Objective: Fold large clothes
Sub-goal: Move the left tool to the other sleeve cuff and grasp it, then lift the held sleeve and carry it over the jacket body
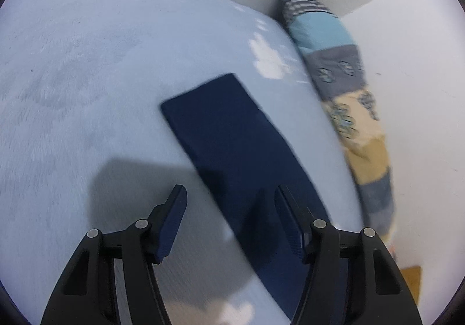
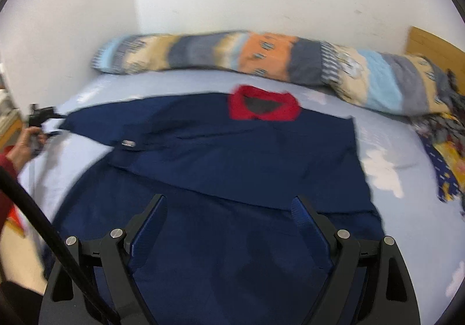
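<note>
A large navy shirt [image 2: 232, 168] with a red collar [image 2: 263, 107] lies spread on the light blue bed sheet [image 2: 412, 223]. Its right side is folded over the body. My right gripper [image 2: 229, 208] is open and empty, hovering above the shirt's lower half. In the left wrist view a long navy sleeve [image 1: 232, 133] stretches flat across the sheet [image 1: 87, 78]. My left gripper [image 1: 229, 194] is open above the sleeve's near part, holding nothing. The left gripper [image 2: 39, 124] also shows in the right wrist view, at the sleeve's end.
A long striped patchwork bolster [image 2: 261, 57] lies along the white wall behind the shirt; it also shows in the left wrist view [image 1: 340, 72]. A patterned cloth [image 2: 447, 159] sits at the bed's right. A wooden headboard [image 2: 430, 43] stands far right.
</note>
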`<state>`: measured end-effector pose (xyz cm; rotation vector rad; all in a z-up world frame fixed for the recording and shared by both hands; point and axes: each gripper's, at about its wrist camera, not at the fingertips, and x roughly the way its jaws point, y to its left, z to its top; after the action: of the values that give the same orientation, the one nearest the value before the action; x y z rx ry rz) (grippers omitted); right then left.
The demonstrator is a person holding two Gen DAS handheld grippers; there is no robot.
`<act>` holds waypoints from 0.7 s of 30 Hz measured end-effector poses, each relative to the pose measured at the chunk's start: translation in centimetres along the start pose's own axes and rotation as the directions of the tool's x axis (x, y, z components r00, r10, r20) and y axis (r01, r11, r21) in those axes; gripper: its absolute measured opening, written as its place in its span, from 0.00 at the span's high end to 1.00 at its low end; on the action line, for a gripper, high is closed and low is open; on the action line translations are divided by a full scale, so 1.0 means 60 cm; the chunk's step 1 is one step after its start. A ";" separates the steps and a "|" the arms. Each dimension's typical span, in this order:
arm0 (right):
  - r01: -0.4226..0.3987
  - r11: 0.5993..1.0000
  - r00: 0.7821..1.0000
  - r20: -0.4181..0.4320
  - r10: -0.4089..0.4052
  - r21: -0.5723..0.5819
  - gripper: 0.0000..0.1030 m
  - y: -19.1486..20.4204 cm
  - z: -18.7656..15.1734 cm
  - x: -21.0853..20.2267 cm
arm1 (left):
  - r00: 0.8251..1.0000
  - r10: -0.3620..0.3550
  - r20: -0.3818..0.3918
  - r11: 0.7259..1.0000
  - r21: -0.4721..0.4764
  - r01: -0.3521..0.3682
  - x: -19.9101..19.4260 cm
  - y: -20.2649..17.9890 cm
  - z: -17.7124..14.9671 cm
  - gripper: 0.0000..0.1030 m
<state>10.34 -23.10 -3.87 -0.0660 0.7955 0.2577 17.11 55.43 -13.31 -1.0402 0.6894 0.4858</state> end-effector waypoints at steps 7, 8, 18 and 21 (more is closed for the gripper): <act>0.060 0.997 0.997 -0.060 -0.057 0.051 0.12 -0.032 -0.005 0.034 | 0.993 0.054 0.101 0.998 0.028 -0.057 0.041 -0.013 0.024 0.39; 0.064 0.997 0.996 -0.059 -0.061 0.048 0.12 -0.032 -0.005 0.036 | 0.990 0.059 0.125 0.998 0.021 -0.062 0.048 -0.018 0.026 0.39; 0.089 0.996 0.992 -0.096 -0.087 0.022 0.12 -0.024 -0.007 0.058 | 0.957 -0.038 0.288 0.996 0.094 0.011 0.020 -0.068 0.003 0.93; 0.106 0.994 0.988 -0.111 -0.104 0.015 0.12 -0.025 -0.009 0.061 | 0.947 -0.069 0.313 0.989 0.144 0.025 -0.012 -0.091 -0.008 0.93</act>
<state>12.78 -23.88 -6.95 -0.1024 0.9011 0.1467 20.07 52.59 -9.59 -0.8216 0.4041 0.5415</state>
